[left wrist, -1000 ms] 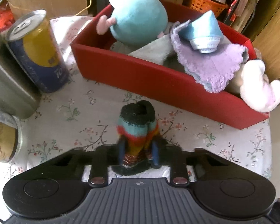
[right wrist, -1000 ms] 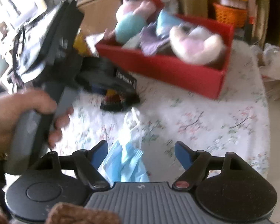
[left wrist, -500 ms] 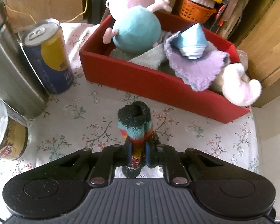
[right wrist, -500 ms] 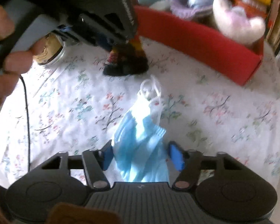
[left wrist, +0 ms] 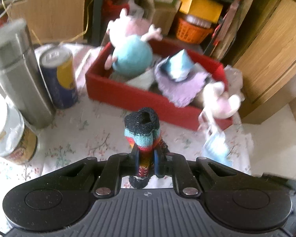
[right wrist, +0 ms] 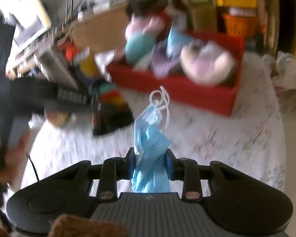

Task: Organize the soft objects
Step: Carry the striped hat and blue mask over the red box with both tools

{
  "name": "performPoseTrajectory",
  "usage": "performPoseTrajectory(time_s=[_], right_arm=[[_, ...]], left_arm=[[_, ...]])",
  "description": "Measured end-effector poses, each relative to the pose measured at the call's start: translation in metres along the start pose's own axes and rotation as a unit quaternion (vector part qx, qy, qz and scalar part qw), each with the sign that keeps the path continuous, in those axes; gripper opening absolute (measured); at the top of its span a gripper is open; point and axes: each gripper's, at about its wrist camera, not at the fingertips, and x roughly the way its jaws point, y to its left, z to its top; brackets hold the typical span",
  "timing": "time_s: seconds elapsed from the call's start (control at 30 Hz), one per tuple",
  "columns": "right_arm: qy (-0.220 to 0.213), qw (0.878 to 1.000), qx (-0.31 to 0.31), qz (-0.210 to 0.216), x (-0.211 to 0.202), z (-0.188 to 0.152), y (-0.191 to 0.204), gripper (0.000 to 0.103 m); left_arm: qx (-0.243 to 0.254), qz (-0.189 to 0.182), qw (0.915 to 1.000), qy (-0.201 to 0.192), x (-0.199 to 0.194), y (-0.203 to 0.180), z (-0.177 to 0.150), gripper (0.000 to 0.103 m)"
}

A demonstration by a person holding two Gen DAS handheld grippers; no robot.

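Red cardboard box (left wrist: 140, 96), already heaped with plush toys and cloths, lies ahead of both grippers across the floral tablecloth (left wrist: 92, 138), its long side running obliquely from near left to far right in the left wrist view. The left gripper (left wrist: 145, 158) is clamped on a striped knitted sock (left wrist: 142, 130); the jaws stand nearly together, pinching the sock at mid-length, so that its dark cuff points forward toward the box and its dark toe hangs back beneath the gripper body. The right gripper (right wrist: 150, 163) is likewise closed on a crumpled blue face mask (right wrist: 151, 138), the white ear loops reaching forward toward the box and the rest bunched between the pads. Both items are clear of the tablecloth, neither yet over the box. In the right wrist view the left gripper and its sock appear at left, nearer the box's left end; the mask points toward the middle of the front wall. Judged from this layout, each load must travel forward and over the near wall before release. A drink can (left wrist: 59, 77) and a steel flask (left wrist: 19, 75) stand left of the box, apart from either path.
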Motion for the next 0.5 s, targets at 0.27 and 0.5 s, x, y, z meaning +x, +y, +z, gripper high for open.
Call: performPoseTrajectory(time_s=[0.27,0.5], right_arm=[[-0.086,0.996,0.019,0.0,-0.035,0.03,-0.008,0.003],[-0.131,0.991,0.015,-0.018,-0.052,0.042,-0.003,0.003]], left_arm=[[0.016,-0.016,0.9987,-0.046,-0.023,-0.017,0.012,0.011],[0.035,-0.009,0.9957,-0.085,-0.036,-0.033,0.022,0.012]])
